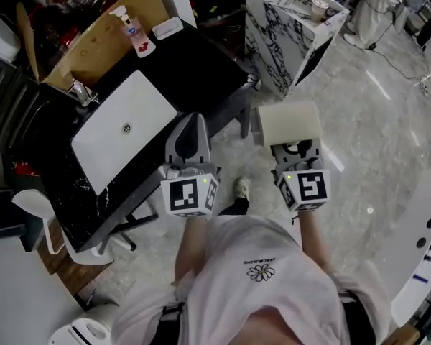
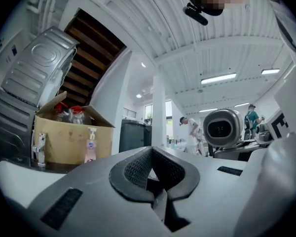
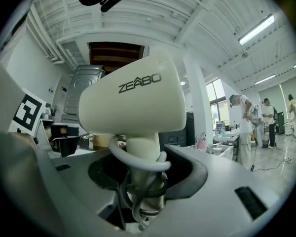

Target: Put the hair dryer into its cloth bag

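A cream hair dryer [image 1: 291, 124] marked ZEABO [image 3: 133, 100] stands upright in my right gripper [image 3: 143, 181]. The jaws are shut on its handle, which has a grey cord wound round it. In the head view the right gripper [image 1: 294, 148] hovers over the floor, beside the black table. My left gripper [image 1: 194, 121] is level with it, near the table's edge, shut and holding nothing [image 2: 153, 154]. From the left gripper view the dryer's barrel end [image 2: 222, 127] shows at the right. A flat white item with a round logo [image 1: 126, 128], possibly the cloth bag, lies on the table.
The black table [image 1: 201, 70] also bears an open cardboard box [image 1: 93, 42], a pump bottle [image 1: 133, 31] and a small white tray [image 1: 167, 27]. A marble-patterned cabinet [image 1: 287, 27] stands ahead on the right. A white chair [image 1: 50, 228] stands at the left. People stand far off.
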### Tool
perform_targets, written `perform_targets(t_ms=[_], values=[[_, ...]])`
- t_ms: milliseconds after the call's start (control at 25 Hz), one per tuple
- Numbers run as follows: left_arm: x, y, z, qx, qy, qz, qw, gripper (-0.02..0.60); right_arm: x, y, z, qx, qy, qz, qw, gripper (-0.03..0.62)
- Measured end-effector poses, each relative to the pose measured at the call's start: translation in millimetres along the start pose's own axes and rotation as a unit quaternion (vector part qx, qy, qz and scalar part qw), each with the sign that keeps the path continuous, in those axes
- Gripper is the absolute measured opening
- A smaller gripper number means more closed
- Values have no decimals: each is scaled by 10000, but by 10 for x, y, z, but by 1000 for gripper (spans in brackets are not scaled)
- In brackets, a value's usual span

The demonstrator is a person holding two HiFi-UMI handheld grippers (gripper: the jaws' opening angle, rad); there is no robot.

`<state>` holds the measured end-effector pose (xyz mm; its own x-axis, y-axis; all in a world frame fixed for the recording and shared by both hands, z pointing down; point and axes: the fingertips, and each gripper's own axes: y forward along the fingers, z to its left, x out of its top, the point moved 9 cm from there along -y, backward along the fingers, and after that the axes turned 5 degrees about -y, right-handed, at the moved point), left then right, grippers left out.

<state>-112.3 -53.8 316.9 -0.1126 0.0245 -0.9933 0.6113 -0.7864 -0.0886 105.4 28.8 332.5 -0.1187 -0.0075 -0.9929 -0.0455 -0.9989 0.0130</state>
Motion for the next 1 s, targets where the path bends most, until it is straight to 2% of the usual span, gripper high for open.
perform_targets(t_ms=[200,400,560,1000], values=[[37,416,198,186,203,-102,9996,15,87,555,-141,232,87,-56,9997,196],[-11,509,325,431,105,-12,9990,15,110,828,-165,466,183,52,9987,193],[40,608,415,781,127,-59,9968,15,138,1092,-226,728,364,97,9966,190],[4,798,270,1574,340,265,9866,15,136,1596,-488,1571,420,144,9866,183]])
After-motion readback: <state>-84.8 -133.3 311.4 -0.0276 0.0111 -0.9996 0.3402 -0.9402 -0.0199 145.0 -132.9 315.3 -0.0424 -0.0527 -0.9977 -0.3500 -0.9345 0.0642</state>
